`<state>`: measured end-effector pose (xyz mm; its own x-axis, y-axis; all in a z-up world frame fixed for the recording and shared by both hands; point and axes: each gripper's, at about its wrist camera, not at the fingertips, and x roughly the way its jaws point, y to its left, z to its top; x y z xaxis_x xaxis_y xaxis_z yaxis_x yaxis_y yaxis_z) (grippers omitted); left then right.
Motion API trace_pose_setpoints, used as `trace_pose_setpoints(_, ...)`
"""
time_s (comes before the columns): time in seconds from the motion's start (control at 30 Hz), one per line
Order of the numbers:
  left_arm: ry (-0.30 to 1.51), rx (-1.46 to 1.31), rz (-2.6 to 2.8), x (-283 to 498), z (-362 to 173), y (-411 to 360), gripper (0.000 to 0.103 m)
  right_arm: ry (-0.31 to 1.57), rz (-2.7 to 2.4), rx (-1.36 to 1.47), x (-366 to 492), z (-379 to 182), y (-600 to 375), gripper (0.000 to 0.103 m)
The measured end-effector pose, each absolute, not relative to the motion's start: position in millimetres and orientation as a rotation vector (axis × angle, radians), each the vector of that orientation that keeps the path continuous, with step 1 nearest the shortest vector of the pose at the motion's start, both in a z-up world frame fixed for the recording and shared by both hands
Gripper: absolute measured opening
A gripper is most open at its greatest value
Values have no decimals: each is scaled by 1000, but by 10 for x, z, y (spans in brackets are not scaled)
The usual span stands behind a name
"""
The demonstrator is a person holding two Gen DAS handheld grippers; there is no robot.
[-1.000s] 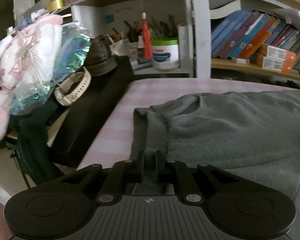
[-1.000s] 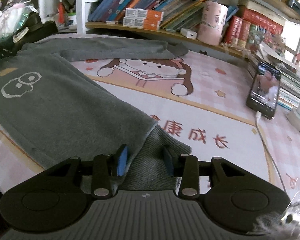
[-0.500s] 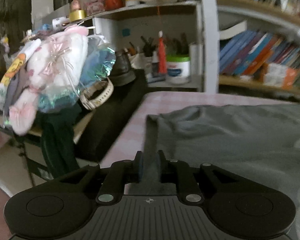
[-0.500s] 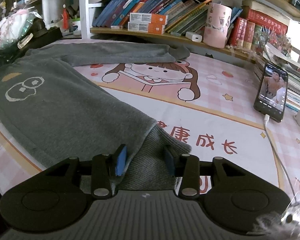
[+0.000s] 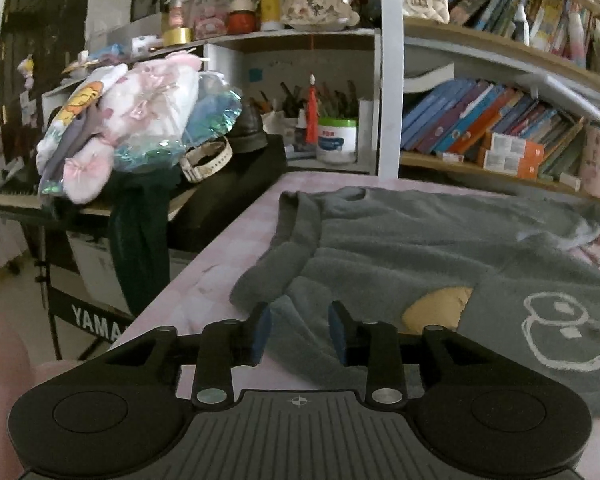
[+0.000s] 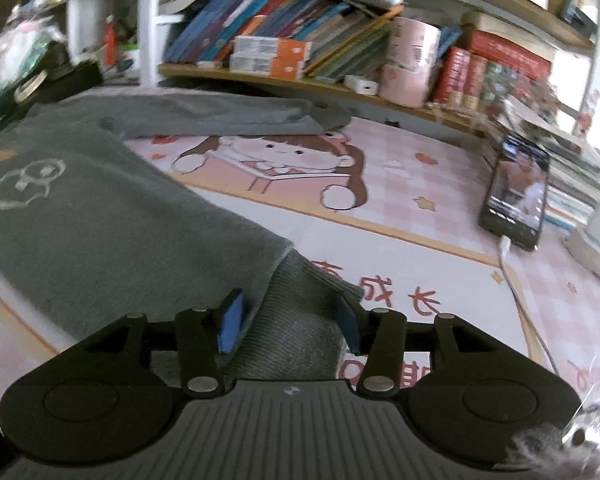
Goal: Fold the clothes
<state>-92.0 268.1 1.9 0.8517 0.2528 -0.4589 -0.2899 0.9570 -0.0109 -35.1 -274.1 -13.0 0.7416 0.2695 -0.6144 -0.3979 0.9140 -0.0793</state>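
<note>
A grey fleece sweater [image 5: 380, 248] with a white outline print [image 5: 564, 332] and a tan patch lies across the pink table mat [image 6: 400, 248]. In the left wrist view one sleeve [image 5: 272, 276] lies folded over its body near the table's left edge. My left gripper [image 5: 298, 328] stands open just over that sleeve's end, holding nothing. In the right wrist view the sweater [image 6: 100, 208] stretches away to the left, its other sleeve [image 6: 220, 116] lying along the back. My right gripper [image 6: 290, 322] is open, its blue pads on either side of the ribbed hem [image 6: 296, 328].
A phone [image 6: 516, 196] with a white cable lies at the mat's right side. Bookshelves [image 6: 300, 48] run along the back. Left of the table stand a keyboard stand [image 5: 96, 320] and a heap of bags [image 5: 132, 132]. A hand [image 5: 0, 344] shows at the lower left.
My left gripper, shut on the sleeve before, has carried it inward over the body, opened and let go. The right gripper stays at the hem with its fingers slightly wider.
</note>
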Motion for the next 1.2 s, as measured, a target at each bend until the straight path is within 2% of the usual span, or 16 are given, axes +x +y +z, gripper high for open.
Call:
trace_pose_setpoints(0.07, 463, -98, 305, -935, 31, 2713, 51, 604, 366, -182, -436, -110, -2756, 46)
trace_pose_setpoints(0.3, 457, -158, 287, -1022, -35, 2635, 53, 534, 358, -127, -781, 2, -2853, 46)
trace_pose_setpoints(0.33, 461, -148, 284, -1020, -43, 2601, 55, 532, 360, -132, -821, 6, -2844, 46)
trace_pose_setpoints(0.4, 462, -122, 288, -1014, -52, 2533, 66, 526, 363, -140, -883, 7, -2832, 46)
trace_pose_setpoints(0.6, 465, -109, 303, -1003, -77, 2486, 73, 515, 351, -139, -913, -33, -2762, 45)
trace_pose_setpoints(1.2, 480, -121, 330, -1016, -113, 2541, 74, 579, 340, -167, -849, -208, -2706, 44)
